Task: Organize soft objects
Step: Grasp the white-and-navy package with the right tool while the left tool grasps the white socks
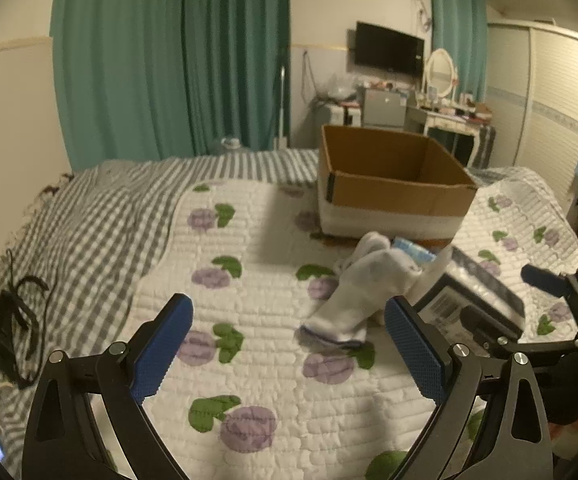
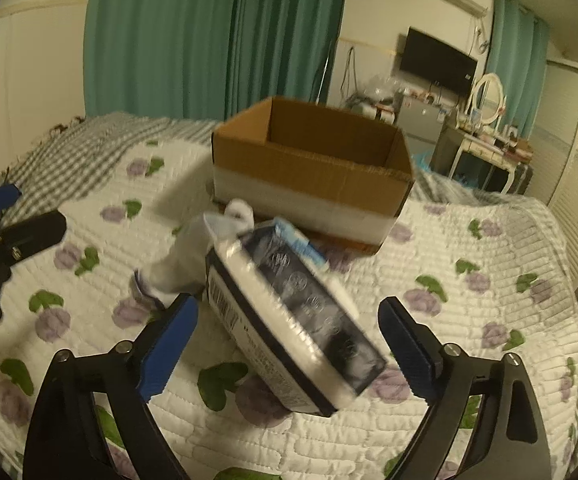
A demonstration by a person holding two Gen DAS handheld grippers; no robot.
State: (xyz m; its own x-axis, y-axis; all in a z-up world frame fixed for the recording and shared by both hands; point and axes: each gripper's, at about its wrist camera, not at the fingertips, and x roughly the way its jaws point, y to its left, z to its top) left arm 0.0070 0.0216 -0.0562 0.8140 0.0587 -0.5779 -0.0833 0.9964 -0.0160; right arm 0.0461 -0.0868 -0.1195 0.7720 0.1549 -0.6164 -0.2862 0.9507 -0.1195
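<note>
My right gripper (image 2: 287, 342) stands released, jaws either side of the pack (image 2: 289, 320) but, as far as the blur lets me judge, not pressing it. My left gripper (image 1: 289, 344) is released too, with the sock (image 1: 363, 292) lying at its one o'clock on the quilt (image 1: 249, 264). A small blue packet (image 1: 413, 249) lies beyond. The box (image 1: 389, 184), at twelve o'clock, looks empty, so nothing is stowed yet: everything remains to be done.

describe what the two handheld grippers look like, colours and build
Both match: the left gripper and right gripper have black, angular linkage arms with triangular cut-outs and silver pivot screws. Each of the jaws carries a flat blue pad with a fine ribbed texture. No cables or sleeves are visible.
</note>
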